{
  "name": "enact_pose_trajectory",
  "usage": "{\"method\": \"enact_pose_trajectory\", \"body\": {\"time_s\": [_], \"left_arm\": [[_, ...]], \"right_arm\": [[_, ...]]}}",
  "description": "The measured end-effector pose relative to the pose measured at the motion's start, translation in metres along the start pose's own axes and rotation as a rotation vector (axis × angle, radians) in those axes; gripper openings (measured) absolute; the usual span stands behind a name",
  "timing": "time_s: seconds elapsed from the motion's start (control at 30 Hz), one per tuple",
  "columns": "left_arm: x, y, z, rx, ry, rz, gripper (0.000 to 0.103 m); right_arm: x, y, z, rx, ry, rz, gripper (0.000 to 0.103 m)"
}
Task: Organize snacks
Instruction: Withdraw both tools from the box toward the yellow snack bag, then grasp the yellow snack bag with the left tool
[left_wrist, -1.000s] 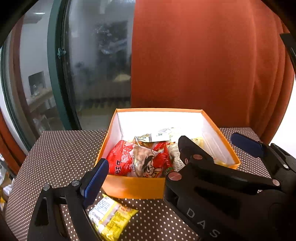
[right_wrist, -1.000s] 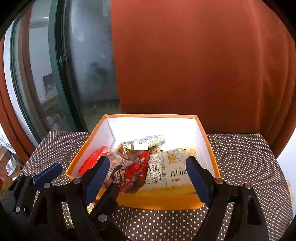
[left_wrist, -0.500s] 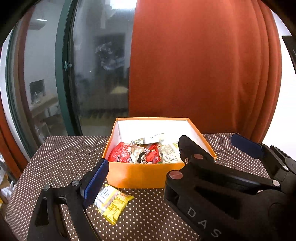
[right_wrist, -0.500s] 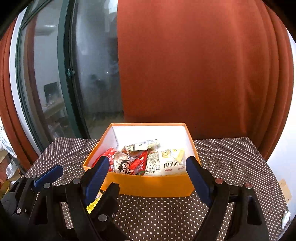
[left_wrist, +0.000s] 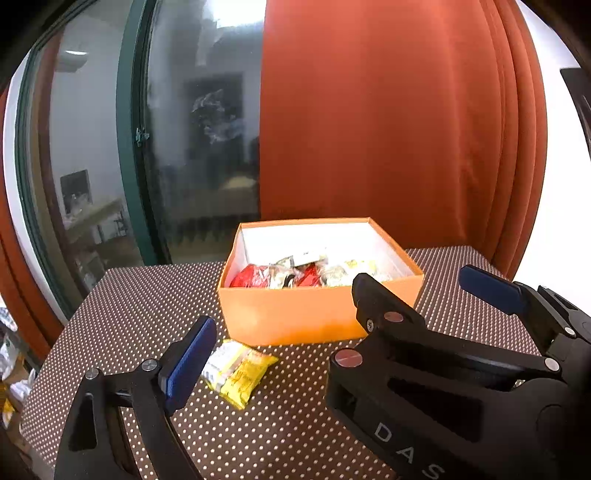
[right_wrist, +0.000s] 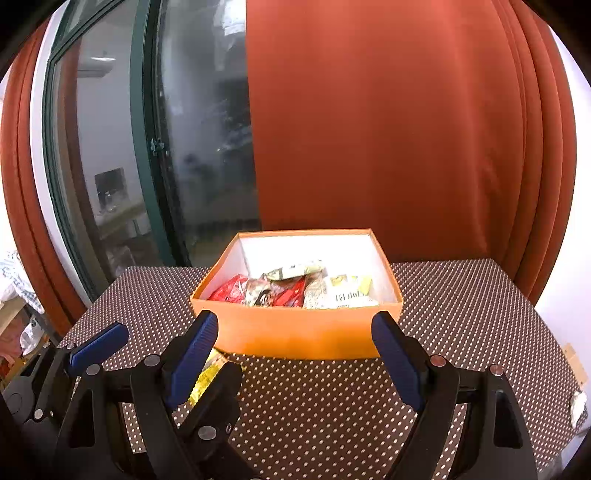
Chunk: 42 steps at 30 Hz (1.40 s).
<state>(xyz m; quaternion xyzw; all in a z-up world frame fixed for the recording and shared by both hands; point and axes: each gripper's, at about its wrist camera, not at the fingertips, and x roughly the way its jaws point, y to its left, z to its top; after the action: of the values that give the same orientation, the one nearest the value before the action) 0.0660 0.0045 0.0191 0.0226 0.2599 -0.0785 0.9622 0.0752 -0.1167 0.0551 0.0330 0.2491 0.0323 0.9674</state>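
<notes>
An orange box (left_wrist: 295, 317) (right_wrist: 295, 334) stands on the dotted table and holds several snack packets, among them a red packet (left_wrist: 251, 277) (right_wrist: 229, 291) and a white packet (right_wrist: 343, 293). One yellow packet (left_wrist: 238, 373) (right_wrist: 205, 376) lies on the cloth just in front of the box's left corner. My left gripper (left_wrist: 295, 343) is open and empty, short of the yellow packet; its right finger is hidden behind the right gripper (left_wrist: 417, 280). That right gripper (right_wrist: 295, 325) is also open and empty, its fingers standing wide in front of the box's near wall.
The brown dotted tablecloth (right_wrist: 461, 314) spreads to both sides of the box. A rust-orange curtain (right_wrist: 388, 129) hangs behind the table and a glass door (right_wrist: 199, 147) is at the back left. The two grippers sit close side by side, fingers overlapping.
Both grippers have drawn back from the box, which now looks smaller and farther away. More of the table and the whole yellow packet have come into sight.
</notes>
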Motion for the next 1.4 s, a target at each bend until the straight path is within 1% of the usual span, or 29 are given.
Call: {"method": "enact_pose_trajectory", "body": {"time_s": [0.33, 0.47, 0.63, 0.7, 0.87, 0.97, 1.1, 1.17, 1.3, 1.4], "left_arm": [[0.025, 0.010, -0.034, 0.008, 0.082, 0.009, 0.094], [0.039, 0.015, -0.044, 0.003, 0.111, 0.002, 0.095], [0.065, 0.026, -0.060, -0.005, 0.159, -0.005, 0.098], [0.076, 0.030, -0.064, 0.000, 0.182, -0.004, 0.098], [0.105, 0.040, -0.076, 0.044, 0.232, 0.029, 0.098], [0.125, 0.049, -0.079, 0.057, 0.262, 0.043, 0.098], [0.156, 0.061, -0.082, 0.048, 0.335, 0.025, 0.098], [0.168, 0.064, -0.082, 0.060, 0.360, 0.024, 0.098], [0.186, 0.067, -0.080, 0.106, 0.372, 0.031, 0.098], [0.195, 0.069, -0.078, 0.111, 0.386, 0.012, 0.098]], "right_arm": [[0.025, 0.009, -0.038, 0.009, 0.071, 0.017, 0.087], [0.036, 0.012, -0.051, 0.030, 0.083, 0.002, 0.087], [0.052, 0.018, -0.066, 0.026, 0.106, -0.012, 0.087], [0.063, 0.022, -0.073, 0.029, 0.130, -0.006, 0.087], [0.091, 0.026, -0.085, 0.030, 0.174, -0.011, 0.087], [0.112, 0.029, -0.090, 0.035, 0.205, -0.020, 0.087], [0.135, 0.032, -0.095, 0.046, 0.252, -0.023, 0.087], [0.145, 0.034, -0.096, 0.054, 0.269, -0.022, 0.087], [0.160, 0.036, -0.099, 0.053, 0.305, -0.036, 0.087], [0.169, 0.039, -0.098, 0.060, 0.321, -0.024, 0.087]]}}
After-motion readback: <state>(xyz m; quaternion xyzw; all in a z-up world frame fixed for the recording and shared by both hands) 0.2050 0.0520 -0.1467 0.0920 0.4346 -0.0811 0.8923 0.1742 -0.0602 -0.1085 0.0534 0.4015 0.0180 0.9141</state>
